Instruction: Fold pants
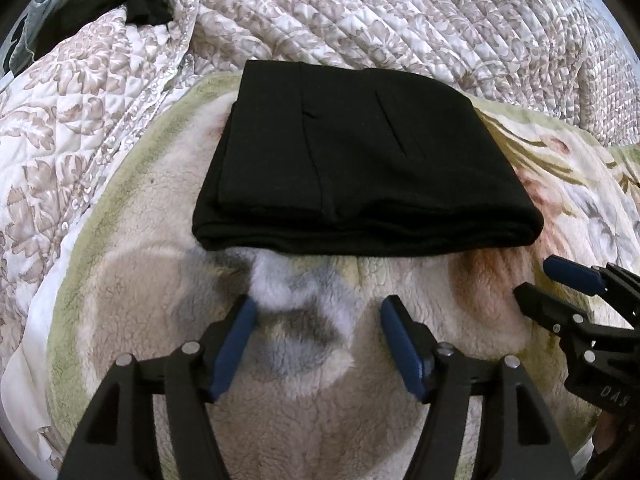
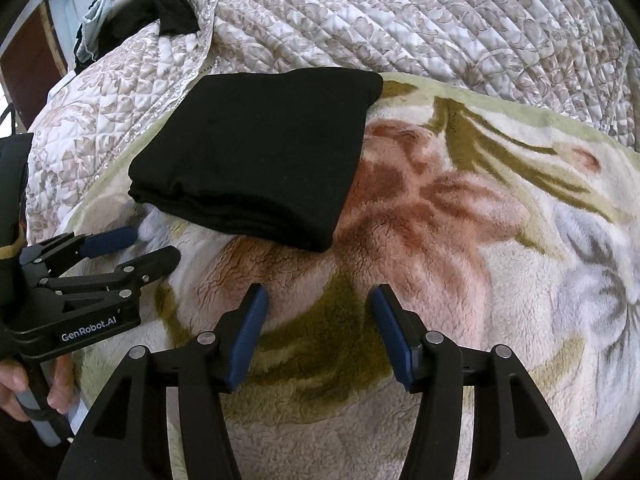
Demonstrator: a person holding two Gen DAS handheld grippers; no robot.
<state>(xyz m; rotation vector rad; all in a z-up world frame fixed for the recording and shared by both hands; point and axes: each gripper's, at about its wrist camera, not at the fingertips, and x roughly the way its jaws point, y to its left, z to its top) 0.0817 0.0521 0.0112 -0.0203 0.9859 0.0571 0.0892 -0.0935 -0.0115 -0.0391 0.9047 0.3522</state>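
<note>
The black pants [image 1: 360, 160] lie folded into a compact, layered rectangle on the fleece floral blanket [image 1: 304, 360]. They also show in the right wrist view [image 2: 256, 152], up and to the left. My left gripper [image 1: 318, 308] is open and empty, just short of the pants' near edge. It also shows in the right wrist view [image 2: 154, 246] at the left, open. My right gripper [image 2: 320, 296] is open and empty over the blanket [image 2: 440, 240], to the right of the pants. It shows in the left wrist view [image 1: 534, 278] at the right edge.
A quilted beige floral bedspread [image 1: 400, 12] covers the bed behind and to the left of the blanket. Dark clothes [image 2: 168, 12] lie piled at the far left corner. A hand [image 2: 16, 384] grips the left tool's handle.
</note>
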